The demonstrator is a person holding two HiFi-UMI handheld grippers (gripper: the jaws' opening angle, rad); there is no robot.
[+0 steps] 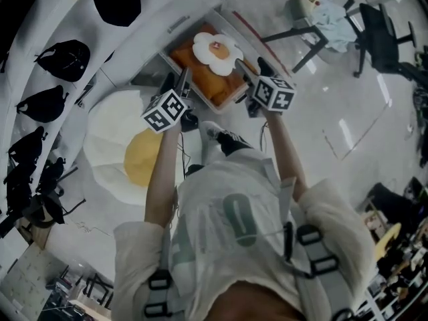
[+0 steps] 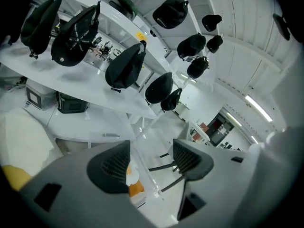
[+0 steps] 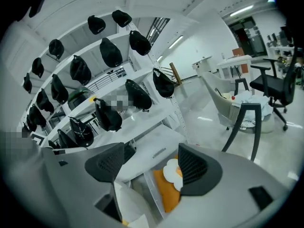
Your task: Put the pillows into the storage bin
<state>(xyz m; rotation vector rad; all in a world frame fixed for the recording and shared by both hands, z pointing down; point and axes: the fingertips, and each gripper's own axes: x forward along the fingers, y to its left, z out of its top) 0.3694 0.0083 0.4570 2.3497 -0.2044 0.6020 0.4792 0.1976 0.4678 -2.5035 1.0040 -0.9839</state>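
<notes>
A clear storage bin (image 1: 215,107) stands on the floor by the shelving. Inside lies an orange pillow (image 1: 215,85) with a small fried-egg pillow (image 1: 217,52) on top. A large fried-egg pillow (image 1: 110,139) with a yellow yolk lies on the floor left of the bin. My left gripper (image 1: 178,82) hovers over the bin's left edge, open and holding nothing. My right gripper (image 1: 253,72) is above the bin's right side, also open with nothing between its fingers. The right gripper view shows the orange pillow (image 3: 168,194) and the small egg pillow (image 3: 172,173) below the jaws.
White shelves (image 1: 60,19) hung with black caps (image 1: 117,2) run along the left. The bin's lid (image 3: 152,151) lies behind the bin. A chair (image 1: 381,35) and a stool (image 1: 321,25) stand to the right on the glossy floor. The person's shoe (image 1: 224,139) is just short of the bin.
</notes>
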